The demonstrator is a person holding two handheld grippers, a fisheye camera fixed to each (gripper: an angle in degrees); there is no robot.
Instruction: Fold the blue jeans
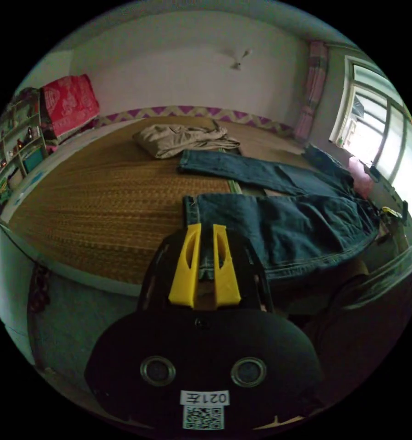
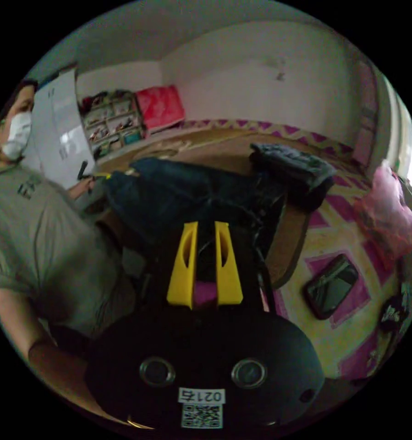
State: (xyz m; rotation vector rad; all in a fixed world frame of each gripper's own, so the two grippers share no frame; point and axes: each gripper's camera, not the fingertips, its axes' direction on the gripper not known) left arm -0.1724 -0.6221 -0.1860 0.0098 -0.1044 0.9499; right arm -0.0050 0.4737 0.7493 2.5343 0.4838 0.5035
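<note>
The blue jeans lie spread on a woven mat, both legs stretched toward the mat's middle. In the left gripper view, my left gripper sits at the hem of the nearer leg, its yellow jaws shut on a strip of denim seam. Seen from the right gripper view, the jeans hang over the bed's near edge. My right gripper is at that end, jaws close together with dark denim between them.
A crumpled beige garment lies beyond the jeans. A folded dark grey pile sits at the mat's corner, beside a pink bag and a dark flat device on patterned cloth. A person stands close. Shelves and window line the walls.
</note>
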